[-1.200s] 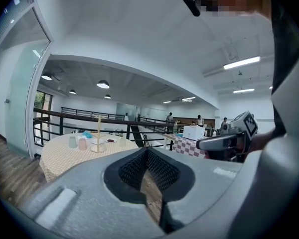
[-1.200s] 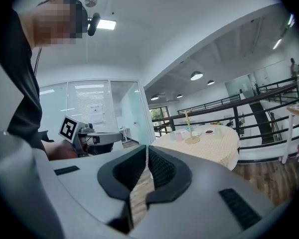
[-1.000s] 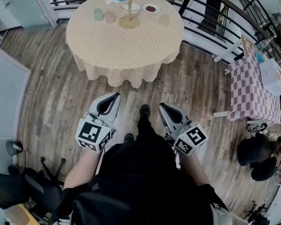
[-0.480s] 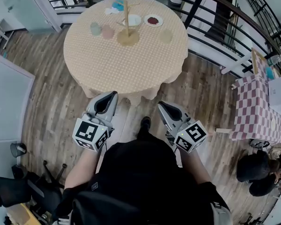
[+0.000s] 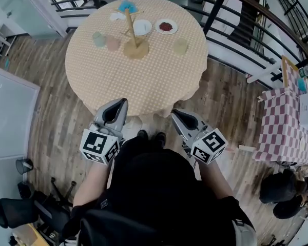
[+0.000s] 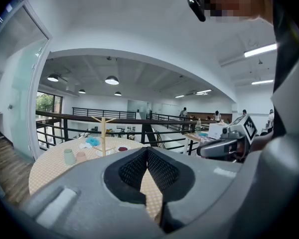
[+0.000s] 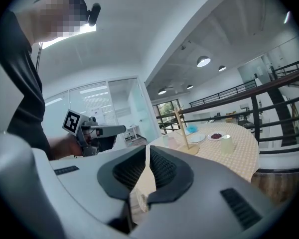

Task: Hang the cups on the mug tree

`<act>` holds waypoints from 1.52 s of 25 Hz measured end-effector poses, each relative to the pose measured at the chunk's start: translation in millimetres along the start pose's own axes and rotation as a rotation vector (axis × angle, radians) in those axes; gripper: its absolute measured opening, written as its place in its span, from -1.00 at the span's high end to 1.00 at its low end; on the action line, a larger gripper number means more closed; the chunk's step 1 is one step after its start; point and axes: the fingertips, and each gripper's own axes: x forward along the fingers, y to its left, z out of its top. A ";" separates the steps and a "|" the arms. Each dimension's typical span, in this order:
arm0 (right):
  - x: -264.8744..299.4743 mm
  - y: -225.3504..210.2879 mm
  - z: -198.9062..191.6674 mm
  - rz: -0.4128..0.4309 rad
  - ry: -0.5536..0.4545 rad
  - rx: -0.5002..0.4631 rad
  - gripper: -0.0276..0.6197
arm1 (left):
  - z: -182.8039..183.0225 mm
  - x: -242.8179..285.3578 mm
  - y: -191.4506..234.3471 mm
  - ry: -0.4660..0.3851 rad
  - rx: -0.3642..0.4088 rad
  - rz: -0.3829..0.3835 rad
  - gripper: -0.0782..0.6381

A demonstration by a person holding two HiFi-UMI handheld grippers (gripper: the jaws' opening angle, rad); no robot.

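A wooden mug tree (image 5: 135, 41) stands bare on the far half of a round table with a checked cloth (image 5: 118, 81). Left of it sit a green cup (image 5: 98, 39) and a pink cup (image 5: 113, 43); a pale cup (image 5: 180, 46) stands to its right. My left gripper (image 5: 124, 102) and right gripper (image 5: 173, 113) hover at the table's near edge, both shut and holding nothing. The left gripper view shows closed jaws (image 6: 147, 151) with the mug tree (image 6: 103, 133) far ahead. In the right gripper view the jaws (image 7: 148, 151) are closed too, with the pale cup (image 7: 227, 144) beyond.
A white plate (image 5: 142, 27), a plate of red food (image 5: 166, 26) and a blue object (image 5: 126, 6) lie behind the tree. A black railing (image 5: 220, 32) curves round the table's far side. A pink checked table (image 5: 282, 122) stands right, an office chair (image 5: 13, 211) at lower left.
The round table has come nearer as the person walked forward; both grippers, earlier over bare floor, now reach the table's near edge. Both stay shut.
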 end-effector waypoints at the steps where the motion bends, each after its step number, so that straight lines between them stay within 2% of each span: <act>1: 5.0 -4.6 -0.5 -0.001 0.013 0.003 0.85 | 0.2 5.5 5.4 -0.001 -0.003 0.001 0.76; 7: 45.2 -30.4 1.9 -0.018 0.071 0.011 0.69 | 1.9 33.1 44.8 -0.009 -0.015 -0.003 0.76; 16: 138.0 -60.1 11.1 -0.095 0.136 0.027 0.68 | 7.9 56.2 126.7 -0.012 -0.002 -0.064 0.76; 23: 163.6 -84.7 11.4 -0.129 0.202 0.009 0.68 | 7.4 79.8 168.4 -0.025 -0.043 -0.062 0.76; 30: 161.9 -156.1 27.5 -0.163 0.267 -0.034 0.63 | 13.7 110.4 205.8 -0.023 -0.042 0.003 0.76; 38: 173.7 -241.2 35.7 -0.157 0.429 -0.163 0.55 | 11.6 137.2 229.7 0.001 -0.040 0.051 0.76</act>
